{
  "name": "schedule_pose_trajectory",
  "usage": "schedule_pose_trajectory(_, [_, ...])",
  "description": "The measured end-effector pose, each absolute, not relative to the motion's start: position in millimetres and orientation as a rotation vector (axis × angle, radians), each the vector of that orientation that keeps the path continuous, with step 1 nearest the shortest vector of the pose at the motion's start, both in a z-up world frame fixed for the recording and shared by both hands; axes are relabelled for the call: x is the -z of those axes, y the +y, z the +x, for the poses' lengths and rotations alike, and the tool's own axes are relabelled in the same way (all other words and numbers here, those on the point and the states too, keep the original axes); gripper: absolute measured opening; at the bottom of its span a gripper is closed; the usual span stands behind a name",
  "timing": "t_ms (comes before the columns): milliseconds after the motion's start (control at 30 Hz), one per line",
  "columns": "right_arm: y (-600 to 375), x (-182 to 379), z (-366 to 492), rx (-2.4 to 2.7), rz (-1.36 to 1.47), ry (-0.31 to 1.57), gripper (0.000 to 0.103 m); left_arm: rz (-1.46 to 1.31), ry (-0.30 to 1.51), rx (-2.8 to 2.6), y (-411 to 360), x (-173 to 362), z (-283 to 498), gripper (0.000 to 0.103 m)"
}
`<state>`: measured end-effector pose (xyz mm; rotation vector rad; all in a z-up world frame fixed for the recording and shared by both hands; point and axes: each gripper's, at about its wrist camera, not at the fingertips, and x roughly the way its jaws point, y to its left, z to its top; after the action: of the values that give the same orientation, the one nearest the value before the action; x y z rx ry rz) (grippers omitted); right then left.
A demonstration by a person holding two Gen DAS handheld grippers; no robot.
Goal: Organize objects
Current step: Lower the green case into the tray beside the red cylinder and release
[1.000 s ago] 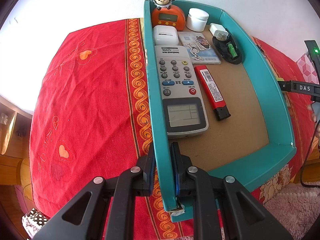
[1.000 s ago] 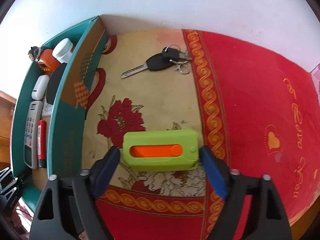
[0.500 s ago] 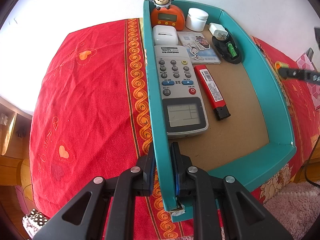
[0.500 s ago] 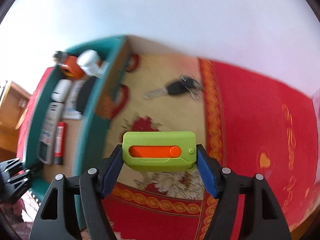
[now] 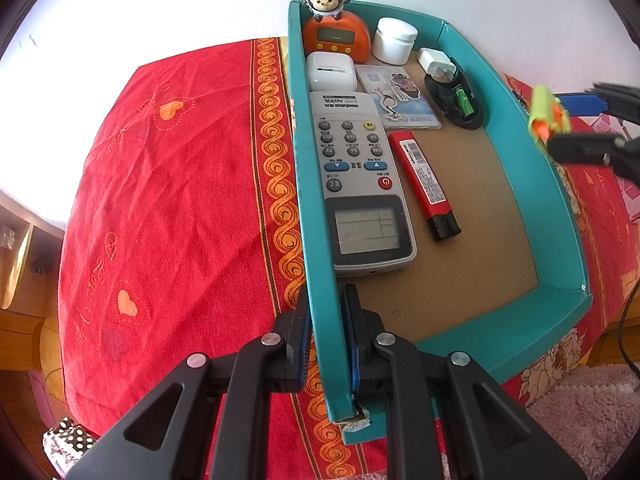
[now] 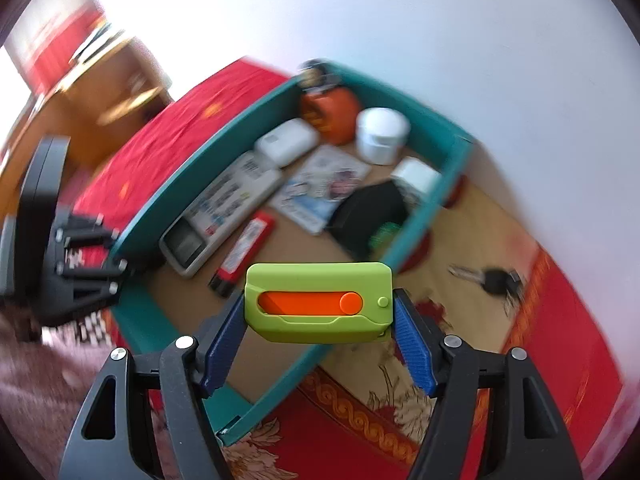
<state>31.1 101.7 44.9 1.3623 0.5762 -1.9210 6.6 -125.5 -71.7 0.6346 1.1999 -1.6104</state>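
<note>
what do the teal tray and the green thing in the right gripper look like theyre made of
Teal tray: probably painted or paper-covered cardboard; matte walls, raw brown floor, a frayed white corner. Green box cutter: looks like moulded plastic, smooth with a slight sheen, rounded edges and an orange slider.

A plain white wall (image 5: 160, 4) fills the top of both views, lit so brightly that it washes out toward the left. A red cloth (image 5: 180, 184) with orange hearts and a band of orange scrolls covers the surface below it, with a cream flowered panel (image 6: 472, 248) at its centre; wooden furniture (image 5: 20, 264) stands past the cloth's left edge, and more blurred wood (image 6: 108, 92) shows in the right wrist view. A fluffy pinkish rug (image 5: 580, 404) lies on the floor at the lower right, and a black cable (image 5: 624, 336) hangs down beside it.
</note>
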Motion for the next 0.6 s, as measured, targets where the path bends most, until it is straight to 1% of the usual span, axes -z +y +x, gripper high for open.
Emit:
schedule_pose_trajectory(167, [66.6, -27.4, 30.8, 1.709, 1.283, 0.831, 0.072, 0.635, 1.197, 1.611, -127.5, 70.4, 5.5, 0.014])
schedule_pose_trajectory(367, [37.4, -12.9, 33.8, 1.543, 1.224, 0.94, 0.072, 0.64, 1.196, 1.609, -128.1, 72.5, 5.0, 0.014])
schedule_pose_trajectory(600, [37.2, 8.5, 37.1, 1.424, 1.231, 1.051, 0.072, 0.639, 1.199, 1.602, -128.4, 73.4, 5.4, 0.014])
